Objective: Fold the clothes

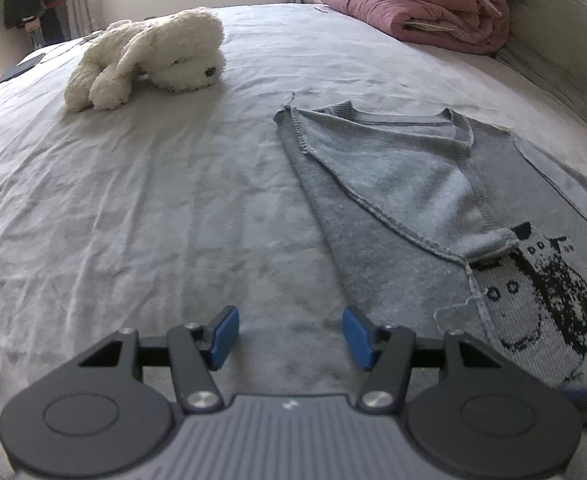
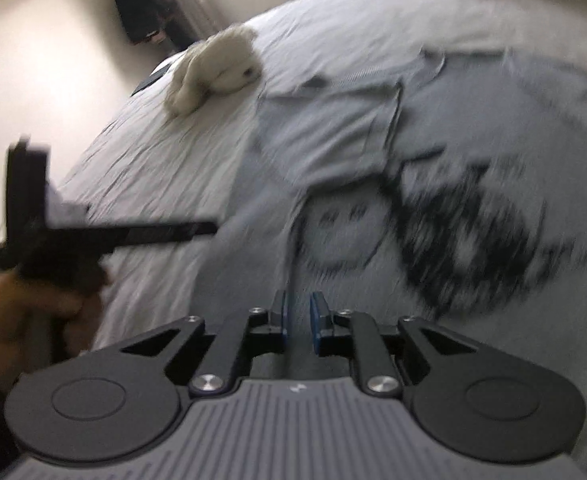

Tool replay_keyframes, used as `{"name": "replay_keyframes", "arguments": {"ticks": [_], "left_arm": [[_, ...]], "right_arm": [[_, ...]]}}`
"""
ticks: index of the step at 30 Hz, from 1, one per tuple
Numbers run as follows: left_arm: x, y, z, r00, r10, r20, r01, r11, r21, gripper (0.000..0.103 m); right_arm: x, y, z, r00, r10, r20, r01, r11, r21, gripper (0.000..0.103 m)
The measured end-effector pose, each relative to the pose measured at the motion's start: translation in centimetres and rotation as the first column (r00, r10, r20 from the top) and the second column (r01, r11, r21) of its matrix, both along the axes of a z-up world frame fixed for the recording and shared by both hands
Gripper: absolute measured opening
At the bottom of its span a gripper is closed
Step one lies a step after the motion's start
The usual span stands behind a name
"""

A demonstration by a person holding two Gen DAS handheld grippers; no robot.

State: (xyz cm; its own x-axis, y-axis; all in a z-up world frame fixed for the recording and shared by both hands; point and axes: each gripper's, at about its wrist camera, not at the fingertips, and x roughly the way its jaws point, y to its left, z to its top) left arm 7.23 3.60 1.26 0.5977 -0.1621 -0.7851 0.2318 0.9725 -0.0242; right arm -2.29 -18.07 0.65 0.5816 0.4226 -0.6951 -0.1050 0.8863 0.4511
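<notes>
Left gripper (image 1: 291,338): nearest item in its own view; blue pads spread wide, nothing between them, hovering over bare bedsheet (image 1: 133,200) just left of the garment's edge.

Right gripper (image 2: 298,320): pads drawn nearly together with a slim gap; whether they pinch fabric I cannot tell, the view being motion-blurred. It sits low over the garment's near hem.

Grey sweater (image 1: 413,200): lying flat on the bed, its left side and sleeve turned inward over the body, cartoon print (image 1: 541,280) facing up on the right. Judged step: mid-fold, one side in, the other still spread. The next move would call for a firm hold on a free edge.

White plush toy (image 1: 149,56): further back, well apart from the sweater.

Pink folded quilt (image 1: 421,8): at the bed's far end.
</notes>
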Motion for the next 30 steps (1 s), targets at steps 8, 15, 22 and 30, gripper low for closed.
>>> {"name": "replay_keyframes", "arguments": {"ticks": [8, 15, 22, 30], "left_arm": [[-0.5, -1.0, -0.4, 0.999, -0.036, 0.009, 0.036, 0.997, 0.072, 0.059], [-0.9, -1.6, -0.5, 0.998, -0.052, 0.028, 0.049, 0.992, 0.117, 0.059], [-1.1, -2.0, -0.4, 0.997, -0.07, 0.038, 0.064, 0.986, 0.153, 0.06], [-1.2, -1.9, -0.5, 0.997, -0.069, 0.042, 0.06, 0.982, 0.182, 0.06]], "right_arm": [[-1.6, 0.3, -1.1, 0.999, 0.013, -0.051, -0.009, 0.997, 0.074, 0.03], [-3.2, 1.3, -1.1, 1.0, 0.01, -0.001, -0.01, 1.0, 0.006, 0.005], [-3.7, 0.3, -1.9, 0.999, -0.044, -0.023, 0.045, 0.998, 0.051, 0.008], [-5.3, 0.3, -1.5, 0.998, 0.031, -0.055, -0.023, 0.989, 0.144, 0.034]]}}
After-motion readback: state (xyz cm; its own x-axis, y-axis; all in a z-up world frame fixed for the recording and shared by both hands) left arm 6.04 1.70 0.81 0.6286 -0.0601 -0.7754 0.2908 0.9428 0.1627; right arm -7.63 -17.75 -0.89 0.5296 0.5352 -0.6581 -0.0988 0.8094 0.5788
